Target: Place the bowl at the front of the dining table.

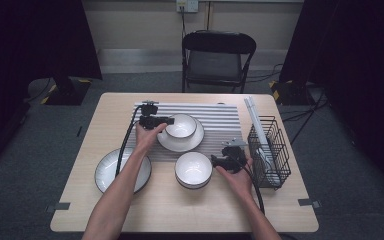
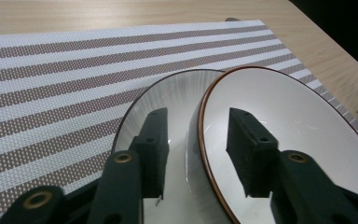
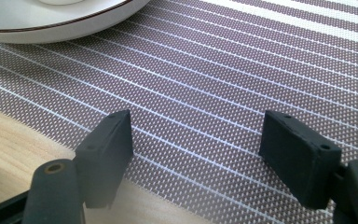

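Observation:
A white bowl [image 1: 181,125] [image 2: 298,121] with a brown rim sits on a white plate [image 1: 172,144] [image 2: 177,93], which lies on the striped placemat [image 1: 220,120] [image 2: 51,84]. My left gripper [image 1: 166,121] [image 2: 198,114] straddles the bowl's left rim, one jaw outside over the plate and one inside the bowl. The jaws stand open, with a gap on each side of the rim. My right gripper [image 1: 220,161] [image 3: 198,121] hovers open over the placemat's [image 3: 214,70] front edge, nothing between its fingers. The plate's edge [image 3: 51,23] lies far ahead of it.
A stack of white bowls [image 1: 193,169] sits just left of my right gripper. A large dark-rimmed plate [image 1: 111,172] lies at the front left. A black wire rack [image 1: 268,150] holding white items stands at the right. A folding chair [image 1: 217,55] is behind the table.

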Available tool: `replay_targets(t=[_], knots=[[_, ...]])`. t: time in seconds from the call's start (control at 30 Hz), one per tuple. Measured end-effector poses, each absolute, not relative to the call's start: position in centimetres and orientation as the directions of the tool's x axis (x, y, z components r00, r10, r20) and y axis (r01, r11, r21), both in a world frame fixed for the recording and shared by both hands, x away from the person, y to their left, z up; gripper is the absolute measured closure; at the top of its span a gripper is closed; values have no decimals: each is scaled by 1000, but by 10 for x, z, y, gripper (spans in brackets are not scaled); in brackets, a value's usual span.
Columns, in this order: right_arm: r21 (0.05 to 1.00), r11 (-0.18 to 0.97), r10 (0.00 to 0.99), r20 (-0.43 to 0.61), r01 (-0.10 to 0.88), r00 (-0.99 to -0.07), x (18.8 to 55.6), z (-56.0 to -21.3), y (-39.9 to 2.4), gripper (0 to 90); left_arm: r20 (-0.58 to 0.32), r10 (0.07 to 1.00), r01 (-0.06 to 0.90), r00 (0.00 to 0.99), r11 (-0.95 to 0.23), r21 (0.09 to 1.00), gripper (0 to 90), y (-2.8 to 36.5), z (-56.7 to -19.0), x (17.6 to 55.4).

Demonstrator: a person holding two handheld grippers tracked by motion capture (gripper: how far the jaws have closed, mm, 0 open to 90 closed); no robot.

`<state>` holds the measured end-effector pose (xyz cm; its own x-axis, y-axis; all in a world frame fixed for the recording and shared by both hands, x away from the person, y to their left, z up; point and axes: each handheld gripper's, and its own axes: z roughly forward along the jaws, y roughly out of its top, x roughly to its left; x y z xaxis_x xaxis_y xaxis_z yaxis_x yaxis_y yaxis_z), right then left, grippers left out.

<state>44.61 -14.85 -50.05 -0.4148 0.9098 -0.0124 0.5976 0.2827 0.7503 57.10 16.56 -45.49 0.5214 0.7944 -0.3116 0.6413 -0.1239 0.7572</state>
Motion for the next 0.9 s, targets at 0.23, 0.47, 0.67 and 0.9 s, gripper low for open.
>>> replay_targets(t=[0.23,0.47,0.67,0.9], knots=[[750,283,910,-12,598,-415,446,-501,-149,250,-289,786,616,547,-144,775,421,168,-446,566],[750,283,910,-13,598,-415,446,-501,-149,250,-276,772,586,572,-150,796,316,174,-437,559],[750,283,910,-13,598,-414,446,-501,-148,250,-279,768,566,577,-131,814,235,185,-436,552],[750,283,910,-12,598,-415,446,-501,-149,250,-253,769,550,587,-149,822,210,200,-427,544]])
